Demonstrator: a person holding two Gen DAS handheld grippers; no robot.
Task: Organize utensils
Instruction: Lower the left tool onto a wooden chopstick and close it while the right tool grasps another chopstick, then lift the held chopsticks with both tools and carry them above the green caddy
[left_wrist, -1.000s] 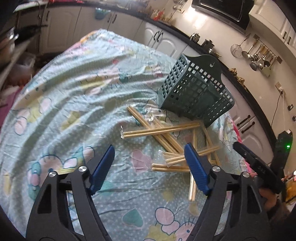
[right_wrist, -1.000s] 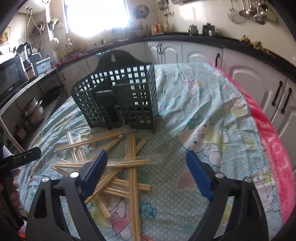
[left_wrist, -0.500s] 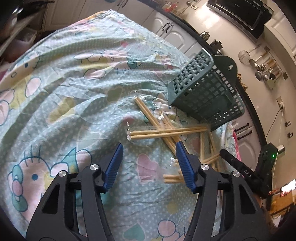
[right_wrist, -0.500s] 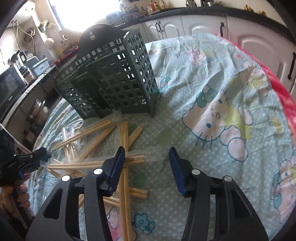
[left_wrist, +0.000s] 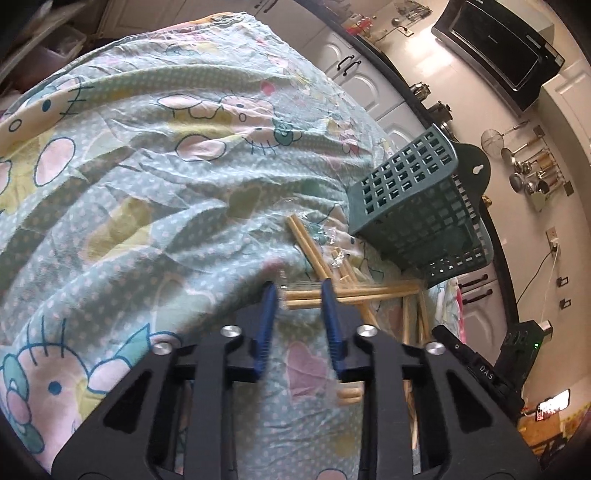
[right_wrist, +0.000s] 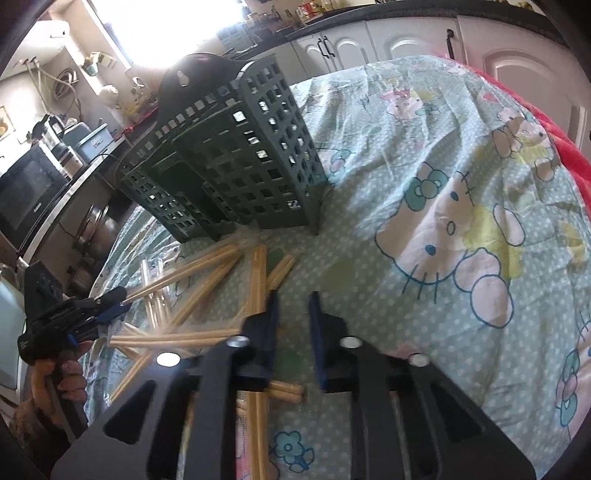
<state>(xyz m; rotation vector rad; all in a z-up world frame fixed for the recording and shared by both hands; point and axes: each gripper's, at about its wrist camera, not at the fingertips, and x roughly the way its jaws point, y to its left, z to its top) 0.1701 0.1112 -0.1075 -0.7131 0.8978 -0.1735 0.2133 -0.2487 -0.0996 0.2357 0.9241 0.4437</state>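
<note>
Several pairs of wooden chopsticks in clear wrappers (left_wrist: 354, 291) lie crossed on the cloth, also in the right wrist view (right_wrist: 207, 266). A dark green slotted utensil basket (left_wrist: 417, 218) stands just behind them; it also shows in the right wrist view (right_wrist: 236, 162). My left gripper (left_wrist: 297, 291) is low over the cloth, its jaws narrowed around the end of one wrapped pair, with a gap still showing. My right gripper (right_wrist: 293, 301) is narrowed too, over the wrapper end of another pair. The left gripper also shows in the right wrist view (right_wrist: 107, 306).
The table is covered by a wrinkled light-blue cartoon cloth (left_wrist: 147, 192) with a red blanket at its edge (right_wrist: 561, 122). Kitchen cabinets and a dark counter (left_wrist: 373, 88) ring the table. Hanging utensils (left_wrist: 532, 173) are on the far wall.
Both grippers have moved down and forward to the chopstick pile. Both pairs of jaws have closed from wide open to a narrow gap.
</note>
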